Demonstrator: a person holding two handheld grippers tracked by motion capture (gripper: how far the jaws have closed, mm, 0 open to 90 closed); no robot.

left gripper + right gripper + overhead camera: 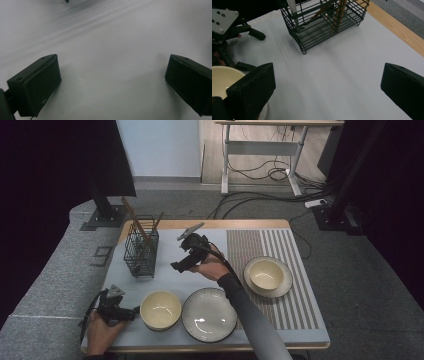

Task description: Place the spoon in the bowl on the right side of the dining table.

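Speckled grey plate (209,314) near the table's front edge, striped placemat (300,292) beyond it

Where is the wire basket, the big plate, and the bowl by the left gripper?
wire basket (141,251), high view, front mesh wall
big plate (209,315), high view, bare centre
bowl (160,309), high view, inside bottom
left gripper (134,311), high view, between jaw tips

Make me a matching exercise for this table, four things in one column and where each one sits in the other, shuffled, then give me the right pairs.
Things:
1. wire basket
2. bowl on a plate
3. empty plate
4. left gripper

Places:
A. on the striped mat at the right
B. at the table's near left corner, jaws open beside the near bowl
C. at the near edge, between the near bowl and the person's right forearm
D. toward the far left, holding wooden utensils

Pairs: 1-D, 2-A, 3-C, 4-B
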